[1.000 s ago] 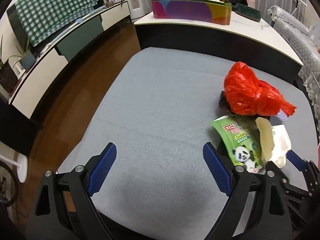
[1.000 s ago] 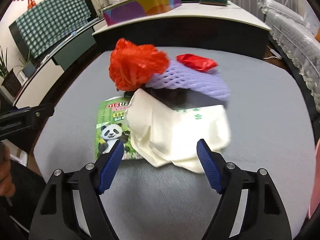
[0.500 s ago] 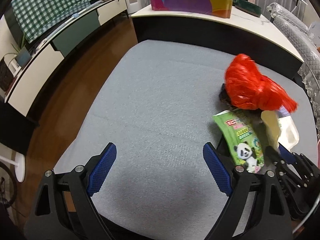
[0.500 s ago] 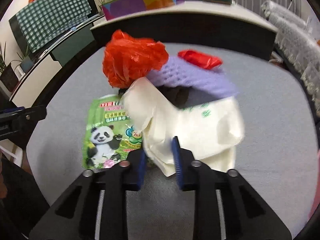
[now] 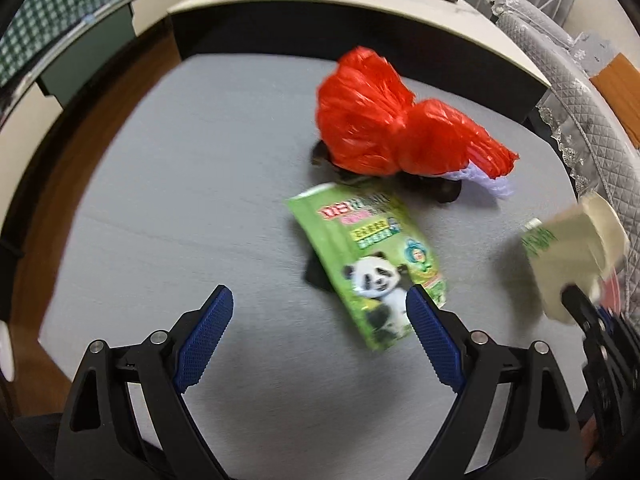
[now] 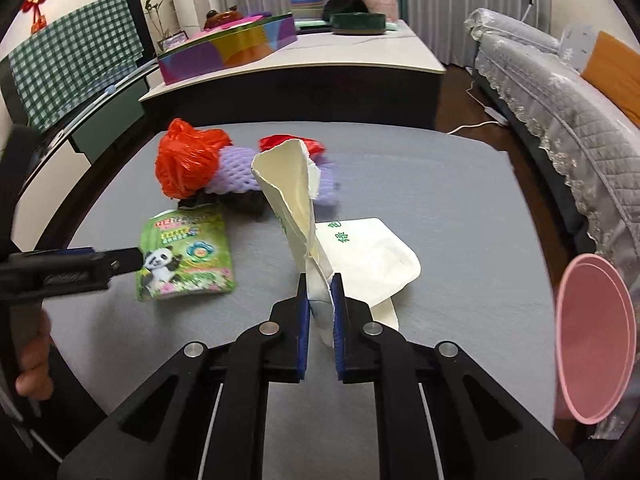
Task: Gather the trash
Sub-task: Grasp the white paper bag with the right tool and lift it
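My right gripper (image 6: 320,304) is shut on a cream paper bag (image 6: 292,196) with green print and holds it lifted above the grey table; the bag also shows in the left wrist view (image 5: 568,252). My left gripper (image 5: 320,320) is open and empty, its right finger beside a green panda wrapper (image 5: 368,256), also in the right wrist view (image 6: 184,256). A crumpled red plastic bag (image 5: 384,128) lies on purple foam netting (image 6: 236,172) behind the wrapper. A small red wrapper (image 6: 280,142) lies behind the netting.
A pink bin (image 6: 592,336) stands at the table's right edge. The grey table (image 5: 180,184) is low and round-cornered. A white counter (image 6: 352,52) with a colourful box (image 6: 228,48) stands behind. A sofa (image 6: 560,120) runs along the right.
My right gripper shut on the cream bag and lifted it up and to the right, off the pile. My left gripper moved right, toward the panda wrapper.
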`<act>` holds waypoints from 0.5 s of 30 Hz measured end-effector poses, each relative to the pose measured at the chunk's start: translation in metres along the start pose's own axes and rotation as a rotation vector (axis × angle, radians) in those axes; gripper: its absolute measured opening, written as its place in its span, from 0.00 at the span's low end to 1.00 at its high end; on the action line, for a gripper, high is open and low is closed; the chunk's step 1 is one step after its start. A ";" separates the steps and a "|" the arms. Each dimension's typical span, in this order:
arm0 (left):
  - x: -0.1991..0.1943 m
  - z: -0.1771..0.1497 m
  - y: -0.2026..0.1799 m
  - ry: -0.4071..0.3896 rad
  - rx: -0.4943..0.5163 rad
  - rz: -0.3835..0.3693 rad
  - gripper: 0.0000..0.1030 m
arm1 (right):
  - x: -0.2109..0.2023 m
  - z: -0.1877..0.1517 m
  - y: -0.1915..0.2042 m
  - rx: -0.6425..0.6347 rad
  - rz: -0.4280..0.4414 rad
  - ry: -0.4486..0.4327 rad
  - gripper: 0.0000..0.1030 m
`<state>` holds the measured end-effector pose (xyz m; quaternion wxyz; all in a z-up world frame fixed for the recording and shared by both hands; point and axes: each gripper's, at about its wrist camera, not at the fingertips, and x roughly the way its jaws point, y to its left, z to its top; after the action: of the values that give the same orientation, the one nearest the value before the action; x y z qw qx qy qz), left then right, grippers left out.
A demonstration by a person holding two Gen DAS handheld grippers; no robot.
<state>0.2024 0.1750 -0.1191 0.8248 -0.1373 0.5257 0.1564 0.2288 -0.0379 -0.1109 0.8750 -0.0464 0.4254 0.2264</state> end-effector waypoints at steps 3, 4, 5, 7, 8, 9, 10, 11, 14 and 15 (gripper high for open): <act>0.017 0.005 -0.010 0.053 -0.021 -0.029 0.77 | -0.008 -0.006 -0.013 0.012 -0.007 -0.007 0.10; 0.021 0.006 -0.013 0.067 -0.024 -0.032 0.70 | -0.011 -0.008 -0.018 0.016 -0.009 -0.008 0.10; 0.025 0.005 -0.015 0.081 -0.029 -0.033 0.66 | -0.013 -0.010 -0.020 0.021 -0.012 -0.010 0.10; 0.032 0.005 -0.017 0.110 -0.047 -0.050 0.49 | -0.017 -0.012 -0.030 0.034 -0.018 -0.013 0.10; 0.032 0.004 -0.017 0.114 -0.059 -0.051 0.45 | -0.019 -0.013 -0.035 0.043 -0.021 -0.013 0.10; 0.032 0.003 -0.018 0.110 -0.066 -0.050 0.40 | -0.020 -0.013 -0.037 0.048 -0.022 -0.014 0.10; 0.029 0.002 -0.018 0.100 -0.071 -0.050 0.25 | -0.021 -0.013 -0.039 0.052 -0.022 -0.016 0.10; 0.027 0.001 -0.018 0.101 -0.071 -0.047 0.15 | -0.023 -0.012 -0.040 0.054 -0.020 -0.017 0.10; 0.023 -0.003 -0.012 0.117 -0.074 -0.068 0.00 | -0.027 -0.011 -0.037 0.050 -0.017 -0.023 0.10; 0.019 -0.005 -0.010 0.113 -0.075 -0.089 0.00 | -0.029 -0.010 -0.036 0.046 -0.014 -0.031 0.10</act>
<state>0.2092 0.1662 -0.1376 0.7943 -0.1998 0.5585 0.1311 0.2216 -0.0834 -0.0992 0.8838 -0.0257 0.4167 0.2110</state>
